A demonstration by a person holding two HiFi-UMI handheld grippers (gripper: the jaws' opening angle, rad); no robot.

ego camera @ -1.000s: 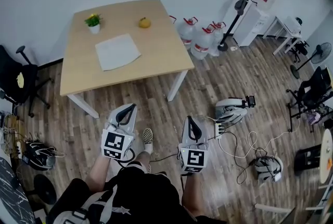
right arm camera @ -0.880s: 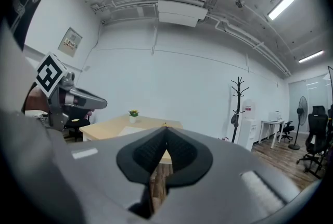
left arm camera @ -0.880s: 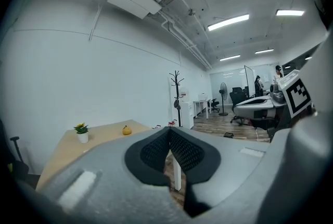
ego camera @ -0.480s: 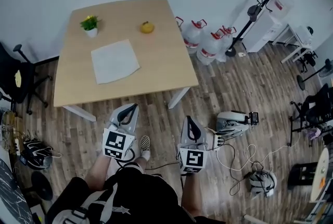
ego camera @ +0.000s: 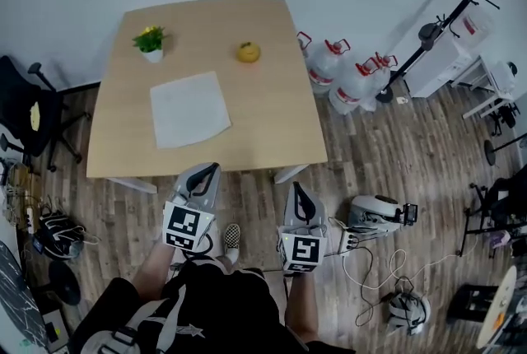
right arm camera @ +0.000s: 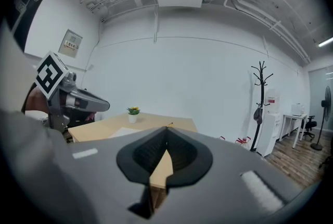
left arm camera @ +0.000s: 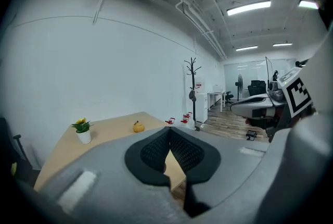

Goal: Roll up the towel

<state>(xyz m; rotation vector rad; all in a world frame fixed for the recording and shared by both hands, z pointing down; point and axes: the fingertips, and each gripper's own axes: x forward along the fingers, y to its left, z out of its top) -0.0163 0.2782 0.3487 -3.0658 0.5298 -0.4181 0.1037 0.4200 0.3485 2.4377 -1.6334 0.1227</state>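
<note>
- While the towel point(ego camera: 189, 108) lies flat, left of centre on the worktop point(ego camera: 280, 122), a potted plant point(ego camera: 151, 40) stands beyond it;
- left tool point(ego camera: 207, 171) at worktop's near edge, jaws pressed together, empty;
- right tool point(ego camera: 299, 188) alongside, jaws likewise pressed together, empty

Left gripper point(ego camera: 209, 169): held out ahead of the torso, pointing forward and slightly down; jaws closed tip to tip, nothing between the pads.
Left marker cube point(ego camera: 186, 227): behind the fingertips, at the body end of the gripper, patterned face up.
Left forearm point(ego camera: 153, 273): bare, running back from the cube toward the torso.
Right gripper point(ego camera: 299, 187): beside the left one and apart from it, pointing the same way; jaws closed, empty.
Right marker cube point(ego camera: 301, 252): behind the fingertips, patterned face up.
Right forearm point(ego camera: 302, 305): bare, running straight back from the cube.
Fingertips compared: left pair slightly farther forward than right pair.
</note>
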